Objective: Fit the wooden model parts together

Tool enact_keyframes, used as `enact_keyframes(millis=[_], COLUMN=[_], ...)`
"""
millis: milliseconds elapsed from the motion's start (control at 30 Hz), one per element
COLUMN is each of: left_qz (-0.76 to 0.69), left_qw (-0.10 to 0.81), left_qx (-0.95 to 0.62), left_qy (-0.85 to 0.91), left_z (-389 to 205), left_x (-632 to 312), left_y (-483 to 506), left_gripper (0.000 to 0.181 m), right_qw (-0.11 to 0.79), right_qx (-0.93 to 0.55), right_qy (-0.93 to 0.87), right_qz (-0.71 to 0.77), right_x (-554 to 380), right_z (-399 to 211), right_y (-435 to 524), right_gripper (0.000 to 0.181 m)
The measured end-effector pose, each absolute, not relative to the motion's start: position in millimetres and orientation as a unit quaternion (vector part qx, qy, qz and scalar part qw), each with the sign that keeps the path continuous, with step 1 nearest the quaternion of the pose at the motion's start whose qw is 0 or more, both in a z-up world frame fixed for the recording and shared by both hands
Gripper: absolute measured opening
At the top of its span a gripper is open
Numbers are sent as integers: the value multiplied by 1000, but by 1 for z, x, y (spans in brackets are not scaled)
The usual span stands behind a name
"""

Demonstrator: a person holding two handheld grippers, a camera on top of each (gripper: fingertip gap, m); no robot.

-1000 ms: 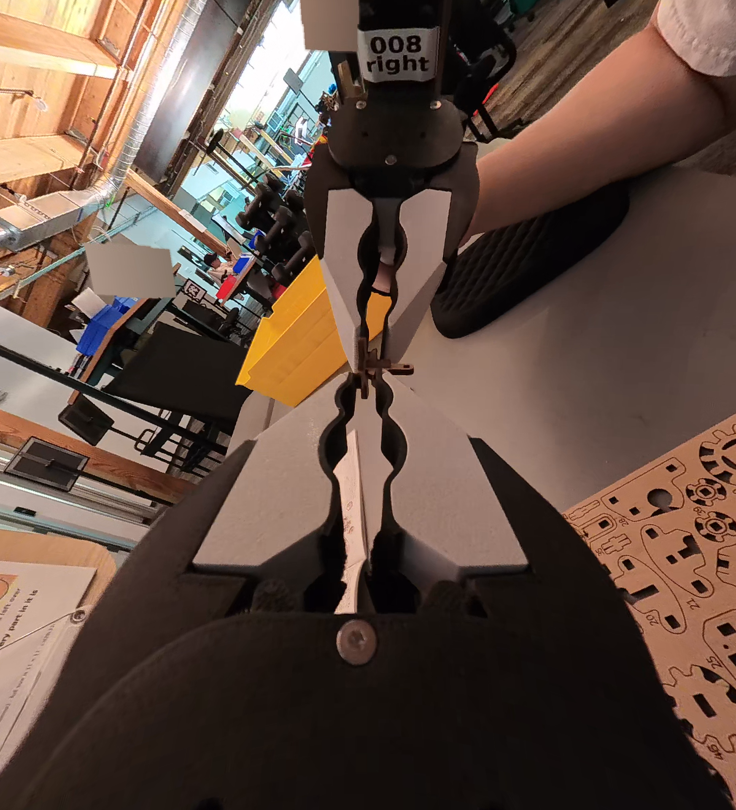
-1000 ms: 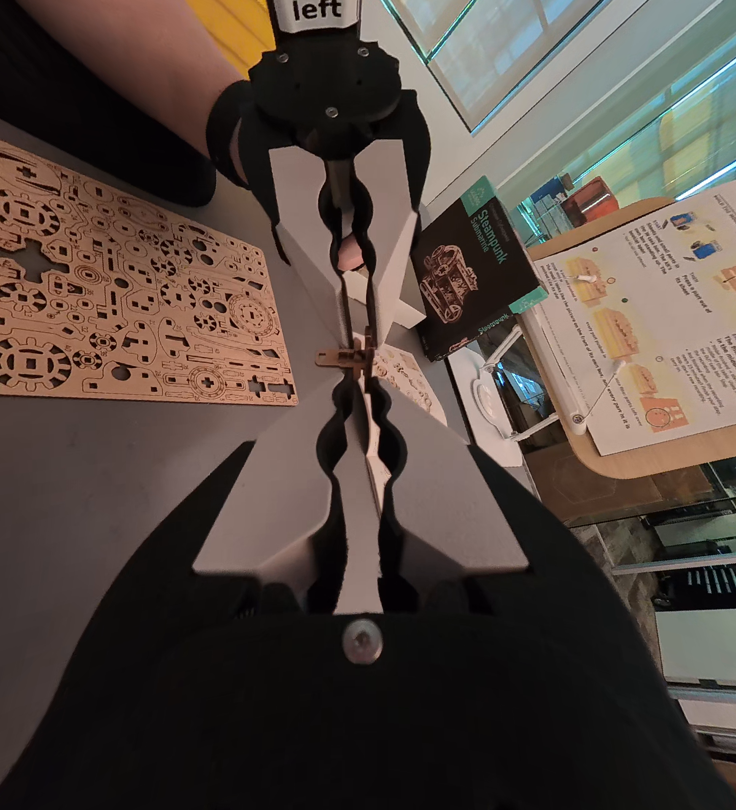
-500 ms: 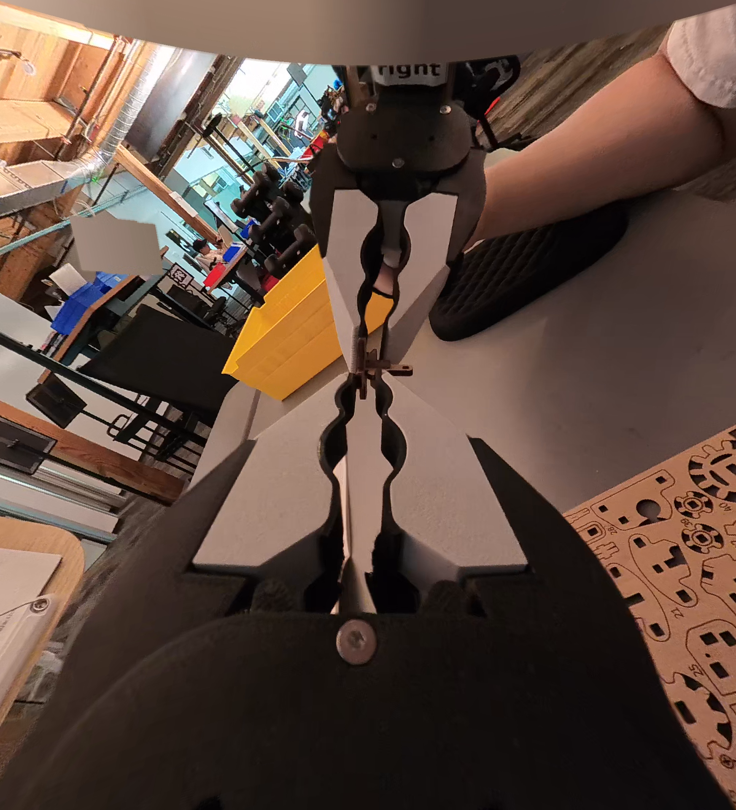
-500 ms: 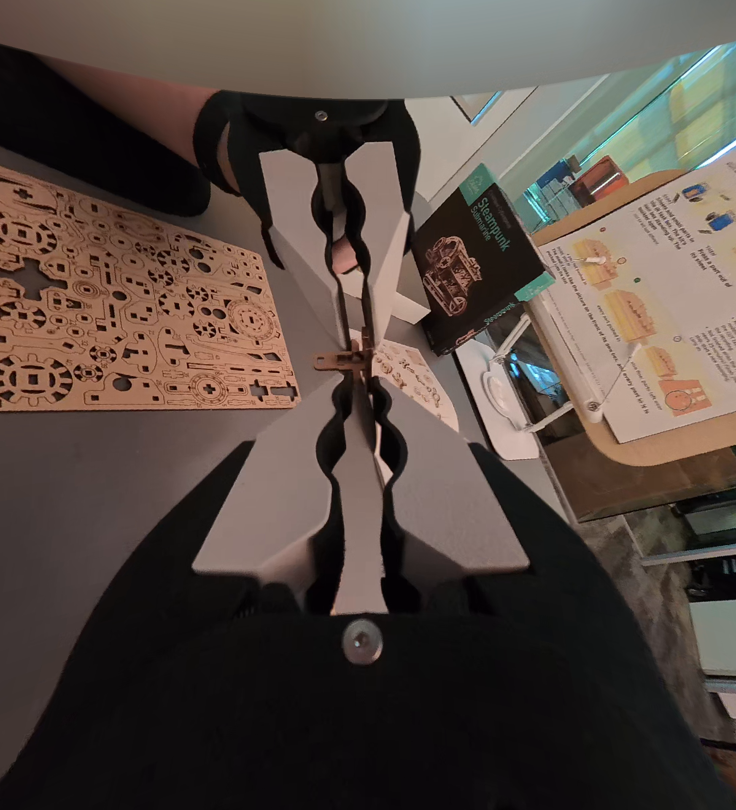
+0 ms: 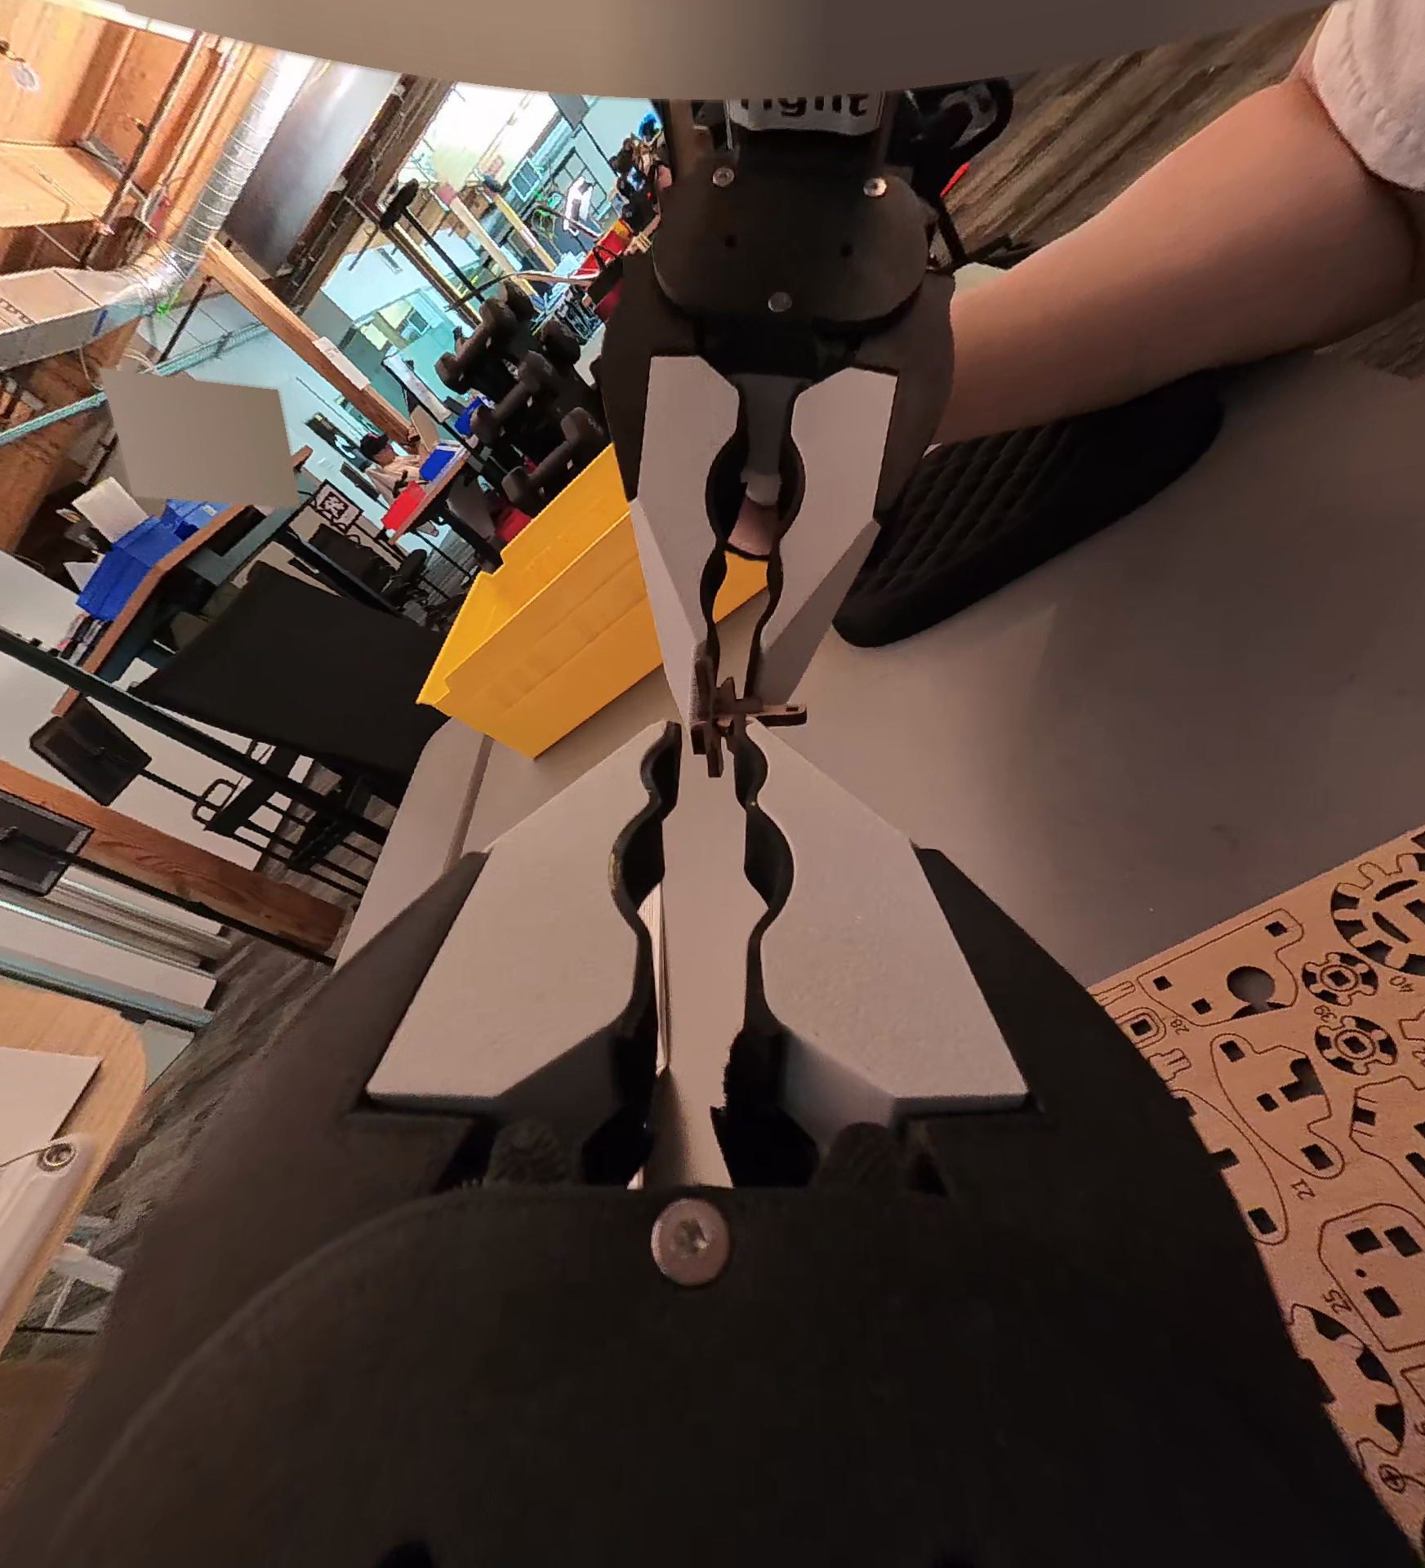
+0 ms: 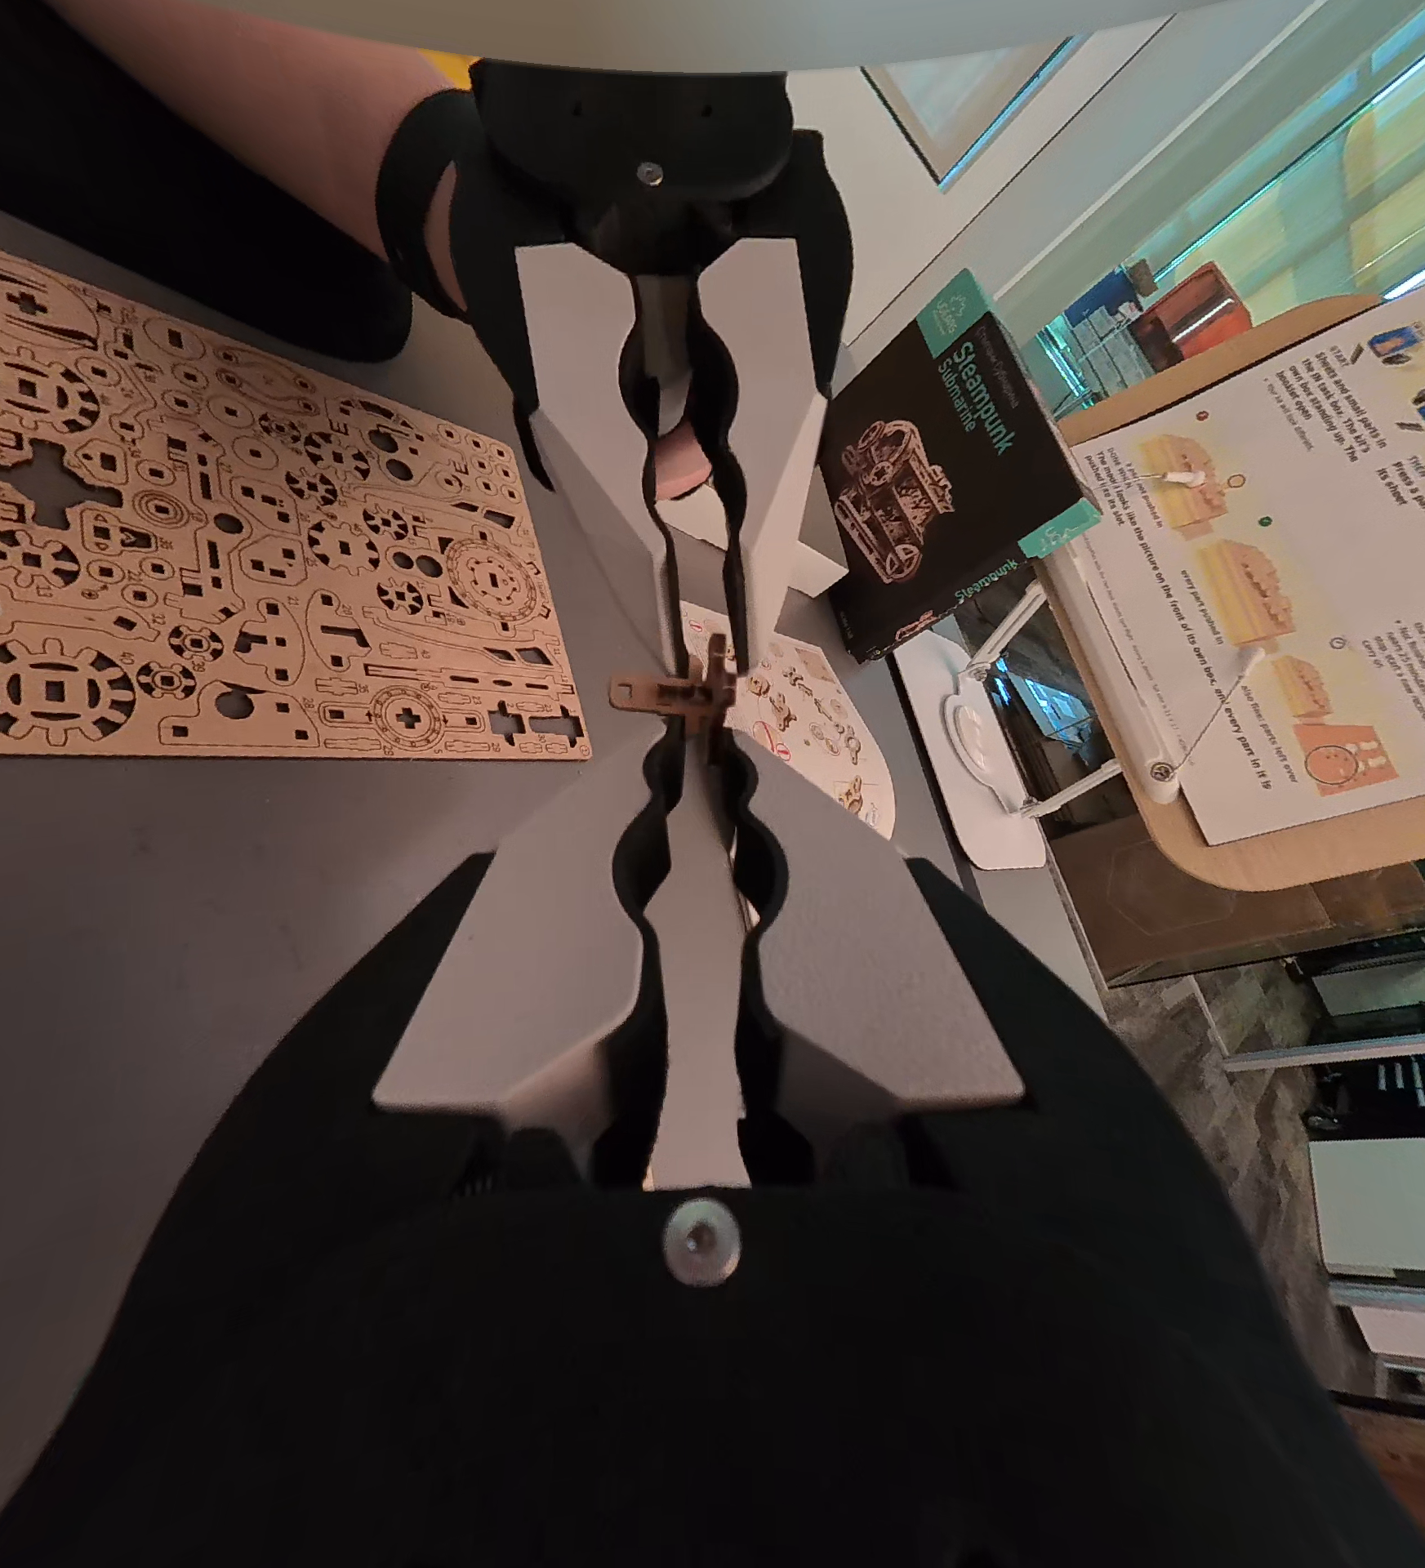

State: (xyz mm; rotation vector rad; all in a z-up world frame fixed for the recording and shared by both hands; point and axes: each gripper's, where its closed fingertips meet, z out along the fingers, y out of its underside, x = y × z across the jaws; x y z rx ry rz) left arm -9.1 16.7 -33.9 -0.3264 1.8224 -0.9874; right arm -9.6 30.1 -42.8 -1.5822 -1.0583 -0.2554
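Two small dark wooden parts (image 5: 721, 721) are crossed together in the air between my two grippers, which face each other tip to tip. In the right wrist view the parts (image 6: 683, 700) show as a flat strip pointing left with a short upright piece through it. My right gripper (image 6: 700, 759) is shut on them; it also shows at the top of the left wrist view (image 5: 726, 674). My left gripper (image 5: 709, 747) has its jaws slightly parted around the upright piece, with table showing on both sides. It also shows in the right wrist view (image 6: 707, 670).
A laser-cut plywood sheet (image 6: 225, 551) lies flat on the grey table (image 5: 1201, 721), also in the left wrist view (image 5: 1328, 1103). Yellow bins (image 5: 547, 645) stand at the table's far edge. A black kit box (image 6: 946, 492), a booklet (image 6: 810, 730) and an instruction board (image 6: 1303, 551) are alongside. A forearm (image 5: 1158, 254) rests on a black pad (image 5: 1031, 509). Only a small space, under 4 cm, lies between the two pairs of fingers.
My left gripper's jaws have parted a little around the upright piece. Both grippers stay tip to tip, and the right one keeps its hold on the crossed parts.
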Motion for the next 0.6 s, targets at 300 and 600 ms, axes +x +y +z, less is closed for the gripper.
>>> enact_keyframes(millis=[300,600], left_qz=[-391,-391], left_qw=[490,525], left_qx=[-124,-92], left_qy=[769,750], left_z=[-42,-31], left_x=[-10,-14], left_y=[15,13], left_gripper=[5,5], right_qw=[556,589], right_qx=[-674,-634], right_qy=[-467,-472], right_qz=[-135,-171], right_x=[-8,-13], right_z=[-49,-35], right_y=[31,29], right_gripper=[6,8])
